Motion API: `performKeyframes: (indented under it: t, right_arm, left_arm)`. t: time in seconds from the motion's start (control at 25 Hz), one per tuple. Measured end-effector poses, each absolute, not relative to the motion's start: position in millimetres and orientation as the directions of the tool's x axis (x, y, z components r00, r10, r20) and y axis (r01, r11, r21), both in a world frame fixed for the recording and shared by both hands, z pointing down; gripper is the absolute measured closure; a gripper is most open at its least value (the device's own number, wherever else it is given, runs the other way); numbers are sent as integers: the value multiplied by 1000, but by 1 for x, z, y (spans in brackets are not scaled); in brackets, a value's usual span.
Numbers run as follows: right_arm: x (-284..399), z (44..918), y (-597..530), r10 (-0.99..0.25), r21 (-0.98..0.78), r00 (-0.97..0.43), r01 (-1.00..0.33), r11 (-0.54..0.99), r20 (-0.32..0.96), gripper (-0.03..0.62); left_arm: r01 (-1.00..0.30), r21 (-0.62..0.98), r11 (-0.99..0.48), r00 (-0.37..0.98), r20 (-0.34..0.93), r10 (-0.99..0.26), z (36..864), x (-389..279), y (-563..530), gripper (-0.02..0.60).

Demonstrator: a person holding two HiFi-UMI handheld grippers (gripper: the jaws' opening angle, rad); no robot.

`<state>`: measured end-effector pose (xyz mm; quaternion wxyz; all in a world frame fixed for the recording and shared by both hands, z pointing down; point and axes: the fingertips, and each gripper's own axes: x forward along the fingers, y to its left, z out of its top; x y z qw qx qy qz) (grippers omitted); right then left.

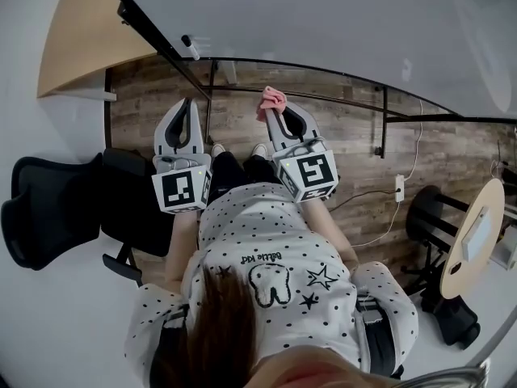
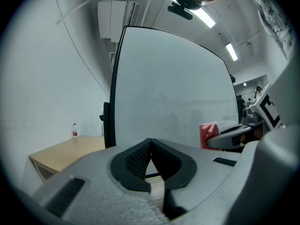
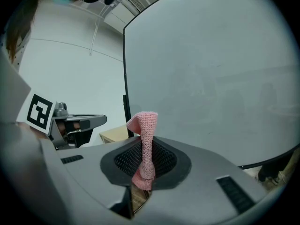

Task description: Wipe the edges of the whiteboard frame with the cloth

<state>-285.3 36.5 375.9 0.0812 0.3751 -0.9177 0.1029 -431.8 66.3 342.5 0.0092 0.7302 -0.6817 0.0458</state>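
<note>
Whiteboard (image 3: 211,78) ahead; right gripper (image 3: 143,149) clamps cloth (image 3: 146,125).

We are logging a wood-plank floor (image 1: 347,136) underfoot. We are noting a black office chair (image 1: 48,208) at the left. We are recording a light wooden worktop (image 1: 81,35) at the upper left; in the left gripper view it is carrying a small bottle (image 2: 74,131) near the wall. We are also counting a round worktop (image 1: 477,241) at the right edge, a white power strip (image 1: 399,187) lying on the floor with its cable trailing, a wall-mounted air conditioner (image 2: 113,20) and ceiling light strips (image 2: 206,18).
</note>
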Motion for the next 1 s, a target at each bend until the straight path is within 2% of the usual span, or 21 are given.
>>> performKeyframes:
  t: [0.32,0.56,1.0]
  right_arm:
    - [-357,397,17,-650,-129,-726,-684,718,227,559]
    - [-393,417,-7,-678,-120,-701,-709,695,220,559]
    - [-432,490,-51,-680,-56,-688,-712,700,253,559]
  left_arm:
    - [-992,-34,-125,121,94,-988,364,-456,55,566]
    - [-981,-36,-189,185,96,-978,384,-473,29,566]
    - [-986,54,-158,165,164,-973,439,-498,0,566]
